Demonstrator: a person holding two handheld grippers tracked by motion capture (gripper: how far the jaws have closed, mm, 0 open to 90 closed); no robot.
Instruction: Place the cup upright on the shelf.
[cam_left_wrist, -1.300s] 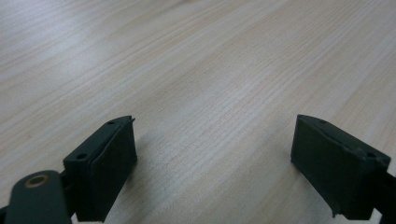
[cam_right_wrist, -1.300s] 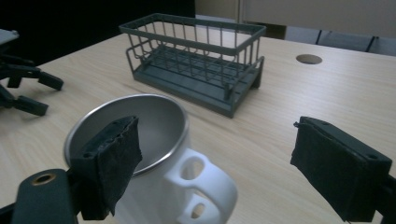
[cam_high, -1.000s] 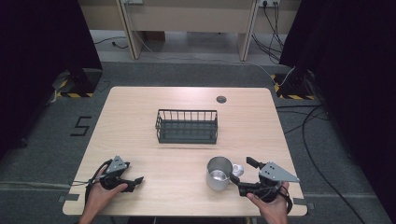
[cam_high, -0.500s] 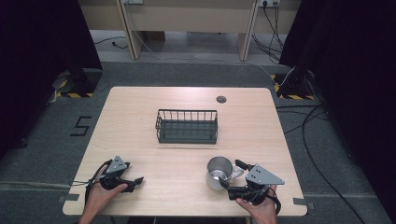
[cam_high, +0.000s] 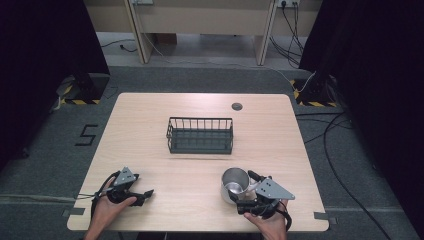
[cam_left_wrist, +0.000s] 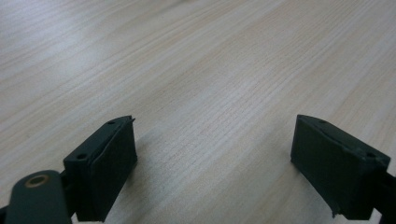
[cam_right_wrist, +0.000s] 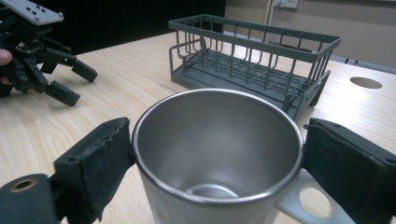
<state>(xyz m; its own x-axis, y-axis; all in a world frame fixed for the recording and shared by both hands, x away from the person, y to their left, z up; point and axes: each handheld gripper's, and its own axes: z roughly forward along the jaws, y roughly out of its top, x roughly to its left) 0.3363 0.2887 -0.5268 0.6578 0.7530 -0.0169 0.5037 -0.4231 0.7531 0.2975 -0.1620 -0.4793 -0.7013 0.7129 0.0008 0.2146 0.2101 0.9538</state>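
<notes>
Right gripper (cam_right_wrist: 215, 154) jaws just opened, straddling steel mug (cam_right_wrist: 217, 158), pads at rim. Wire rack (cam_high: 200, 135) frame centre, path unobstructed. Left gripper (cam_left_wrist: 212, 158) wide open, empty, lower left.

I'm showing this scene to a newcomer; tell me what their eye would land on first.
First, the shiny steel mug with a handle near the table's front edge, standing upright between the jaws of the right gripper, which have just been opening around it. Next, the dark grey wire basket, empty at the middle of the pale wooden table. The left gripper rests open at the front left, over bare wood.
</notes>
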